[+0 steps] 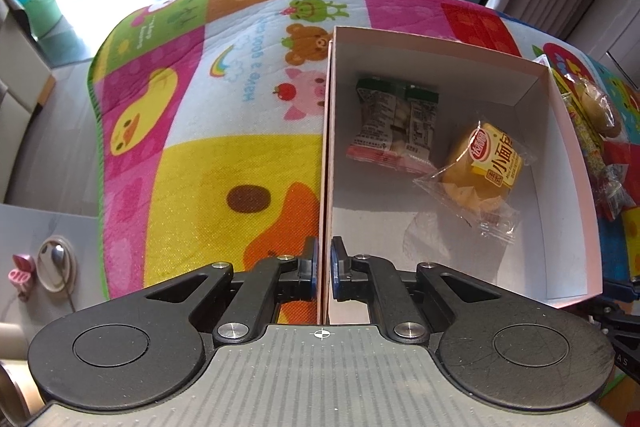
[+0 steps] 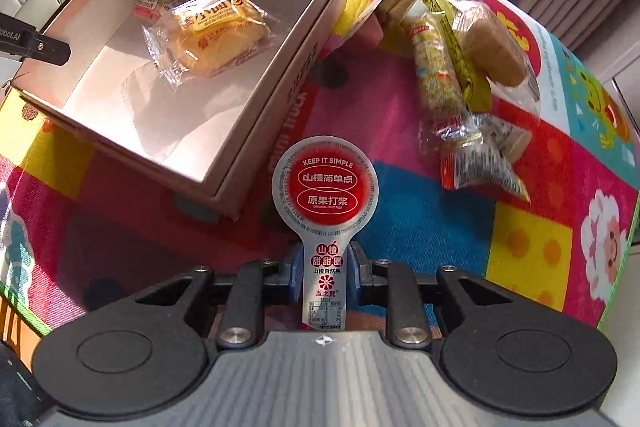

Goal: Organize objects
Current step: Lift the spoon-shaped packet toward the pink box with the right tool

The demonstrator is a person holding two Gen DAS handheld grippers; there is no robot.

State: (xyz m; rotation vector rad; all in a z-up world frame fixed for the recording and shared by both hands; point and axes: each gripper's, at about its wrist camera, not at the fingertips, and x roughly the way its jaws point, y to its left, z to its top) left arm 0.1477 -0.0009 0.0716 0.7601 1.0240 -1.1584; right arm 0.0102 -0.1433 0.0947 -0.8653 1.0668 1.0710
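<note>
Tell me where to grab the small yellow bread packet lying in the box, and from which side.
Take the bread packet by its crimped clear end, the flat film tail nearest the left claw, probably from above. The bun bulges and would squash, while the tail is thin and lies free on the box floor. The box walls block a sideways approach, and the other wrapped snack crowds its far side.

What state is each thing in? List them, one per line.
Left hand-held gripper: shut on the box wall.
Right hand-held gripper: shut on the lollipop-shaped snack.
Box: open, lidless.
Bread packet: sealed, inside box.
Green-ended packet: sealed, inside box.
Snack pile: on mat, outside box.
</note>
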